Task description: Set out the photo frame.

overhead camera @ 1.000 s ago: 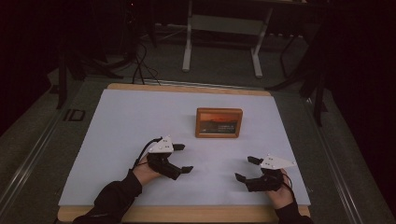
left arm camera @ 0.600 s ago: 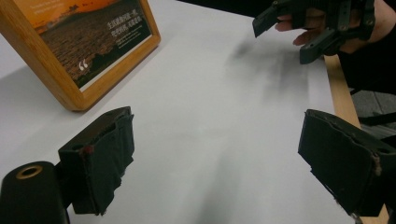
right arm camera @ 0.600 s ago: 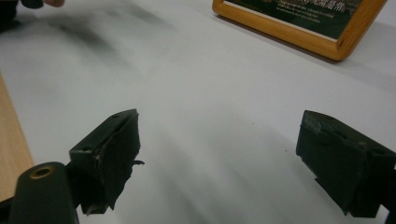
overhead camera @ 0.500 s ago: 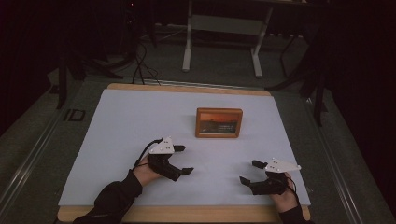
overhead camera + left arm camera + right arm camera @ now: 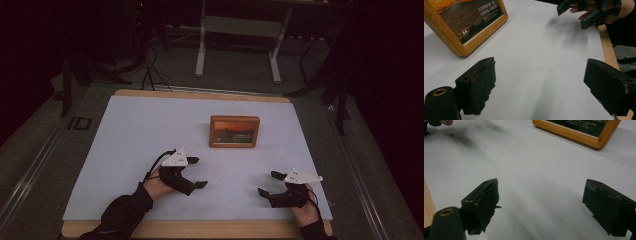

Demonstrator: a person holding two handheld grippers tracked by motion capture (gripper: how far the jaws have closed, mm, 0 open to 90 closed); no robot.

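The wooden picture frame (image 5: 234, 131) lies flat near the middle of the white tabletop (image 5: 130, 130), and it is my landmark. My left gripper (image 5: 197, 173) hovers on the near side of the frame and a little to its left, jaws spread wide with nothing between them. My right gripper (image 5: 267, 183) sits near the tabletop's front edge, nearer me and right of the frame, equally released and empty. I judge the frame stiff and fairly light, with a smooth front that may be glazed, so probably slippery and fragile. I would pinch the wooden border, across one side rail or at a corner, never the printed face.
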